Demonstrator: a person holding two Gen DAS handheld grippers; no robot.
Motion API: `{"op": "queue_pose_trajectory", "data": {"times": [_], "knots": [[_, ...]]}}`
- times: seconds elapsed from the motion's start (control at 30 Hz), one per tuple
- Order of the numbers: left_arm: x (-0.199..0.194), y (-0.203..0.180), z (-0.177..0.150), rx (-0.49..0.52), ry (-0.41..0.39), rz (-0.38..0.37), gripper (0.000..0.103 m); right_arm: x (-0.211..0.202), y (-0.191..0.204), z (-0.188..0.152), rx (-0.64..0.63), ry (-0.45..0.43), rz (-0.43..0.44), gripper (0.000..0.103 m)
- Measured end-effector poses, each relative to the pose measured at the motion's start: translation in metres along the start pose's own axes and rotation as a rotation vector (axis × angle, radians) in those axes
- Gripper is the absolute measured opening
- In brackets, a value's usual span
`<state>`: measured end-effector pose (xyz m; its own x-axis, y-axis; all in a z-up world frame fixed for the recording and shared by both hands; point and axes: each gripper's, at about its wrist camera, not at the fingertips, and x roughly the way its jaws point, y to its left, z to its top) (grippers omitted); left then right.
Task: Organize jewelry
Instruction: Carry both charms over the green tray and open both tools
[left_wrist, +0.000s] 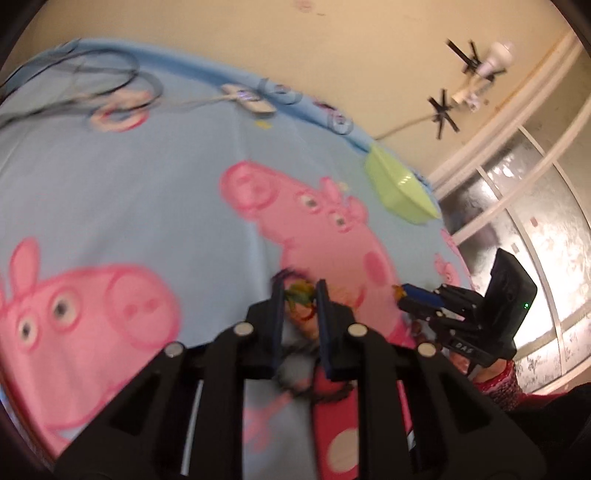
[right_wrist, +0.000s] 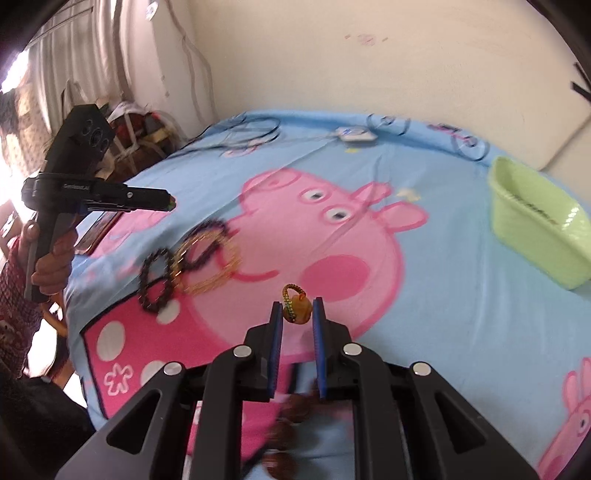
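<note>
A small amber charm (right_wrist: 295, 308) with a beaded loop is pinched between the fingertips of the right tool (right_wrist: 297, 304), which is closed down on it and held above the bed (right_wrist: 443, 332). The left tool (left_wrist: 300, 291) is set narrow. A greenish piece (left_wrist: 301, 295) is seen between its tips and appears to be gripped, though the view is blurred. That tool is carried by a hand (right_wrist: 48, 262) at the left edge of the bed.

The rest of the jewelry is gathered on the bed sheet, left of the right tool. Two dark beaded bracelets (right_wrist: 155, 280) are counted, overlapping a gold bangle (right_wrist: 203, 286); whether a second bangle lies with it cannot be told through the blur. A strand of brown beads (right_wrist: 291, 410) is glimpsed under the right tool. One green tub (right_wrist: 535, 229) stands well apart at the far right of the bed.

Everything here is judged to be light. The beaded loops are expected to be limp and to sag or slip, so they are best taken across the strand at one side of the loop. The bangle is judged stiff and smooth, and is best gripped across its rim. The charm is small and rounded and could be squeezed out of a loose pinch.
</note>
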<state>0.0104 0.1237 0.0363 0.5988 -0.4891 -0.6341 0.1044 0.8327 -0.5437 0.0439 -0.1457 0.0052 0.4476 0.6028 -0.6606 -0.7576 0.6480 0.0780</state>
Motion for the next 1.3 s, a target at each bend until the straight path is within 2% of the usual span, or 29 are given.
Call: {"op": "queue_pose_trajectory", "data": {"times": [0.2, 0.3, 0.4, 0.47, 0.6, 0.73, 0.9, 1.0, 1.1, 1.13, 1.17, 1.2, 1.27, 1.3], "knots": [[0.071, -0.065, 0.020, 0.136, 0.094, -0.086, 0.016, -0.021, -0.036, 0.000, 0.064, -0.051, -0.078, 0.000], [0.110, -0.088, 0.023, 0.155, 0.148, -0.113, 0.016, -0.036, -0.061, -0.009, 0.123, -0.065, -0.111, 0.000], [0.159, -0.098, 0.024, 0.135, 0.245, -0.121, 0.016, -0.041, -0.084, -0.019, 0.176, -0.063, -0.133, 0.000], [0.177, -0.102, 0.025, 0.120, 0.270, -0.137, 0.016, -0.046, -0.104, -0.028, 0.238, -0.061, -0.134, 0.000], [0.193, -0.118, 0.034, 0.125, 0.302, -0.155, 0.016, -0.049, -0.129, -0.041, 0.340, -0.060, -0.064, 0.000], [0.202, -0.145, 0.052, 0.176, 0.307, -0.166, 0.016, -0.064, -0.149, -0.035, 0.388, -0.130, -0.022, 0.000], [0.219, -0.184, 0.092, 0.239, 0.264, -0.166, 0.016, -0.085, -0.178, -0.006, 0.399, -0.253, -0.093, 0.000], [0.237, -0.202, 0.117, 0.253, 0.233, -0.133, 0.016, -0.086, -0.200, 0.006, 0.424, -0.282, -0.113, 0.000], [0.257, -0.209, 0.135, 0.259, 0.212, -0.089, 0.016, -0.073, -0.224, 0.019, 0.434, -0.266, -0.158, 0.000], [0.267, -0.211, 0.140, 0.260, 0.208, -0.064, 0.018, -0.067, -0.229, 0.022, 0.436, -0.263, -0.163, 0.000], [0.278, -0.211, 0.142, 0.255, 0.215, -0.028, 0.024, -0.060, -0.234, 0.023, 0.447, -0.262, -0.176, 0.001], [0.287, -0.208, 0.144, 0.239, 0.229, 0.024, 0.045, -0.057, -0.238, 0.021, 0.468, -0.270, -0.189, 0.017], [0.286, -0.205, 0.146, 0.216, 0.205, 0.021, 0.048, -0.057, -0.243, 0.016, 0.501, -0.306, -0.200, 0.030], [0.283, -0.205, 0.146, 0.215, 0.202, 0.015, 0.050, -0.058, -0.244, 0.013, 0.508, -0.323, -0.196, 0.031]]}}
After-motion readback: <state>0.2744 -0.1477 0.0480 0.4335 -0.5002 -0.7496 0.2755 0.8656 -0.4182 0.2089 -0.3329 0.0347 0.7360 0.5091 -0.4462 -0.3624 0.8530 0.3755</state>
